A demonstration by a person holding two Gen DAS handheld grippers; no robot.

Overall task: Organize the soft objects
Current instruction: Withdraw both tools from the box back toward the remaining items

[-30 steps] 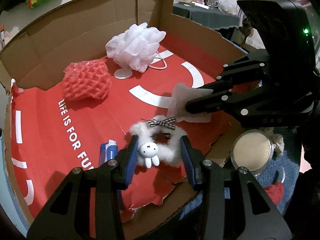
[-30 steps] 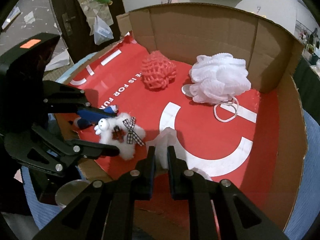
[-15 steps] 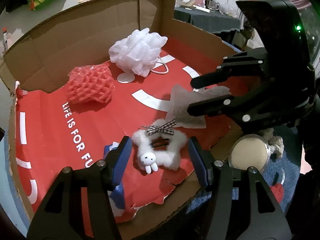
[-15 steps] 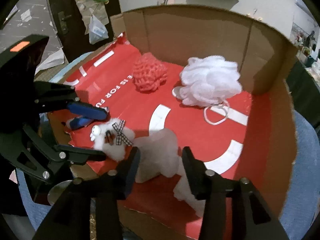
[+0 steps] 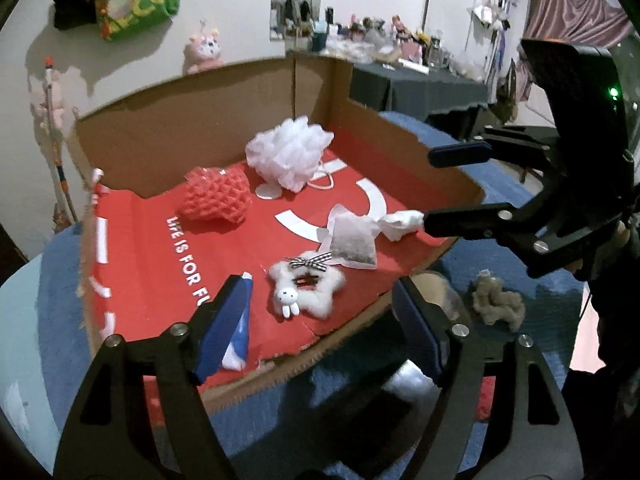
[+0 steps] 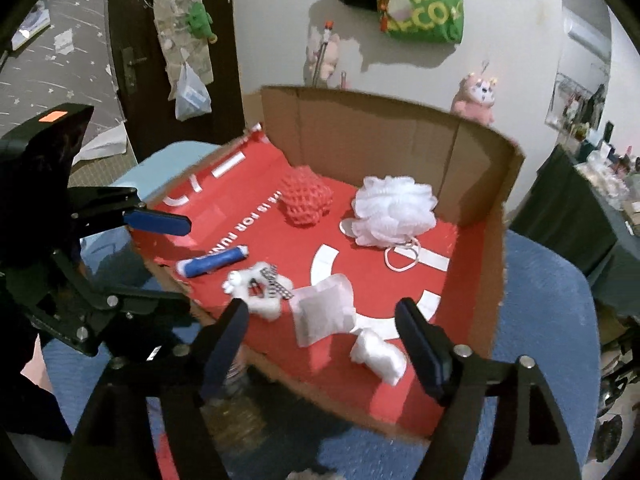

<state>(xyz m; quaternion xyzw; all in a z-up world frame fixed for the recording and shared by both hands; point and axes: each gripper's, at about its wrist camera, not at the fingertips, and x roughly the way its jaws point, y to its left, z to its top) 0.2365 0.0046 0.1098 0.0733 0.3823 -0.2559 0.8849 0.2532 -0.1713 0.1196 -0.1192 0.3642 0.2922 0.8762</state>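
A cardboard box with a red floor holds a white bath pouf, a red foam net, a white fluffy star plush with a bunny, a flat white sachet, a crumpled white wad and a blue-and-white tube. My left gripper is open and empty, held back over the box's near edge. My right gripper is open and empty, above the sachet and wad. The pouf, net, plush and tube also show there.
The box sits on a blue cloth. Outside its near edge lie a tan fuzzy lump, a round lidded jar and something red. A dark cluttered table stands behind, and a door at the left.
My right gripper opened and let go of the white sachet, which now lies on the box floor. Both grippers opened wider and pulled back and up from the box.
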